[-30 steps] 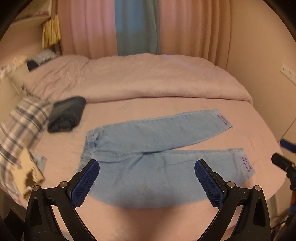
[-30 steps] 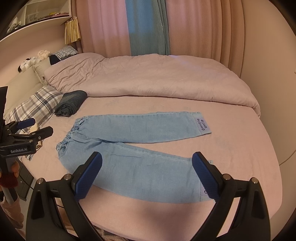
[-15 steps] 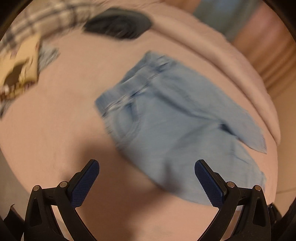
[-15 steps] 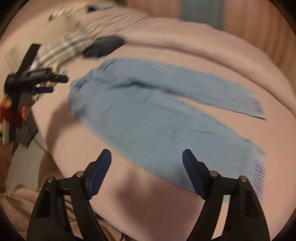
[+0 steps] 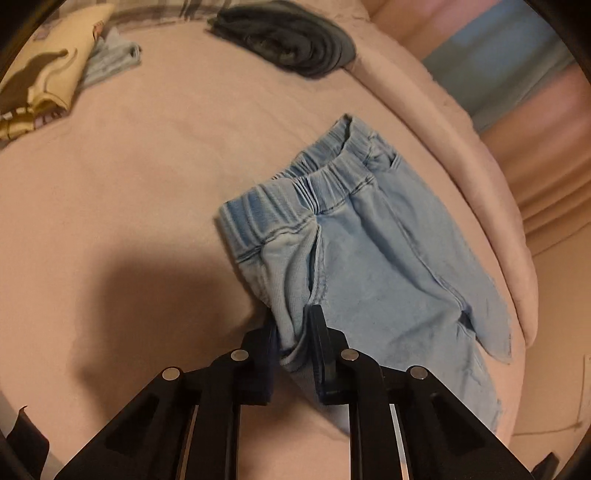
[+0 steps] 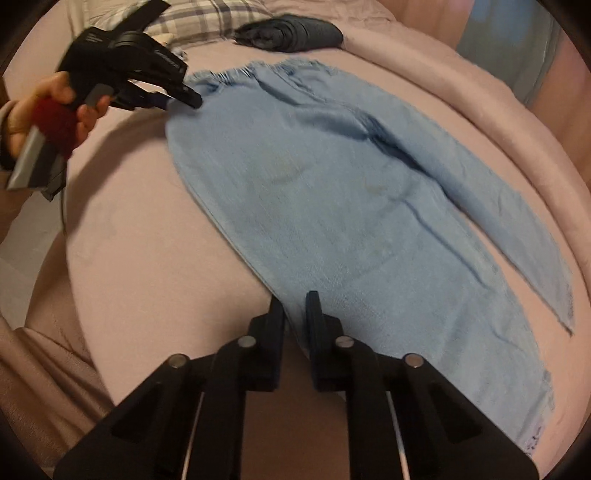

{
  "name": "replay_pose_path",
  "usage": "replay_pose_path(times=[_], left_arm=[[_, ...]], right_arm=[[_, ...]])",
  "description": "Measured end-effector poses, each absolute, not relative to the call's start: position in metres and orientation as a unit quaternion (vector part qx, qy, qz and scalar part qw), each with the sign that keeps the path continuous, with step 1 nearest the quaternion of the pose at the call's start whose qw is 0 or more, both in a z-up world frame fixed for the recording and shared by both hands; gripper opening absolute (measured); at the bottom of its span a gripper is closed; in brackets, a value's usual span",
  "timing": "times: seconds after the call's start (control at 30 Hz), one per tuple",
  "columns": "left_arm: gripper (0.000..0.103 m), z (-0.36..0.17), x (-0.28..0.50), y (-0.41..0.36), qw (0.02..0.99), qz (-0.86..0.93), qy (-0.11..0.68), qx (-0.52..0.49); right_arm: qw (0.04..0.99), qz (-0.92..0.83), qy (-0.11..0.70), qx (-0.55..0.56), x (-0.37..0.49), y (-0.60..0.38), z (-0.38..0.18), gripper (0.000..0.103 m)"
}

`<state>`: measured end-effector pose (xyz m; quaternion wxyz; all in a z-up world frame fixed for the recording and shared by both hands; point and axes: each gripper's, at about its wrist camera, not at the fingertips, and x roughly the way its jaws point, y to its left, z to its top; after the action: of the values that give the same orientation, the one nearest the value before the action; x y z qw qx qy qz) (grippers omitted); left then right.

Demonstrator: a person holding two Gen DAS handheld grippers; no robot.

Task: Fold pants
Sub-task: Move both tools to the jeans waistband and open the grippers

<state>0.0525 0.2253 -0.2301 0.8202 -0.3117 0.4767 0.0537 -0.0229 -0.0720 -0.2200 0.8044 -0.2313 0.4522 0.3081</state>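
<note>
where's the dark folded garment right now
In both wrist views the dark folded garment lies at the top, on the bed beyond the waistband of the light blue pants.

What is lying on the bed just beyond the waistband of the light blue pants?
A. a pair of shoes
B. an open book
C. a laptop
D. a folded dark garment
D: a folded dark garment lies on the bed past the waistband of the pants.

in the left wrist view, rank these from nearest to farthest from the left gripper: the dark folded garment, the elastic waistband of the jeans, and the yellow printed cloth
1. Elastic waistband of the light blue jeans, just above the left gripper, which is shut on the jeans' near edge.
2. Yellow printed cloth, far upper left on the bed.
3. Dark folded garment, top centre by the duvet. These last two are close; the order is tentative.
</note>
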Motion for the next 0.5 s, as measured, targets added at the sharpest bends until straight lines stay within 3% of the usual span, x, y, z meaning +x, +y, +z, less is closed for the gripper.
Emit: replay_pose_path(times=[0.1, 0.13, 0.2, 0.23, 0.3, 0.4, 0.5], left_arm=[[0.017, -0.232, 0.049, 0.220, 0.827, 0.068, 0.478, -0.287], [0.024, -0.233, 0.049, 0.219, 0.824, 0.075, 0.483, -0.286], [0.047, -0.226, 0.049, 0.219, 0.830, 0.097, 0.483, -0.262], [0.064, -0.218, 0.046, 0.219, 0.836, 0.116, 0.486, -0.229], [0.067, -0.196, 0.036, 0.221, 0.859, 0.128, 0.463, -0.180], [0.074, -0.166, 0.035, 0.216, 0.887, 0.109, 0.430, -0.130], [0.078, -0.161, 0.050, 0.190, 0.898, 0.050, 0.426, -0.103]], right_arm=[[0.800, 0.317, 0.462, -0.216, -0.024, -0.078, -0.221, 0.011], [0.793, 0.317, 0.477, -0.209, -0.019, -0.080, -0.229, 0.012], [0.784, 0.312, 0.496, -0.204, -0.012, -0.077, -0.243, 0.015], [0.784, 0.317, 0.494, -0.202, -0.013, -0.079, -0.239, 0.016], [0.779, 0.323, 0.505, -0.184, -0.014, -0.091, -0.226, 0.049], [0.800, 0.328, 0.491, -0.105, -0.009, -0.137, -0.198, 0.050], [0.841, 0.197, 0.499, -0.074, 0.016, -0.205, -0.199, 0.051]])
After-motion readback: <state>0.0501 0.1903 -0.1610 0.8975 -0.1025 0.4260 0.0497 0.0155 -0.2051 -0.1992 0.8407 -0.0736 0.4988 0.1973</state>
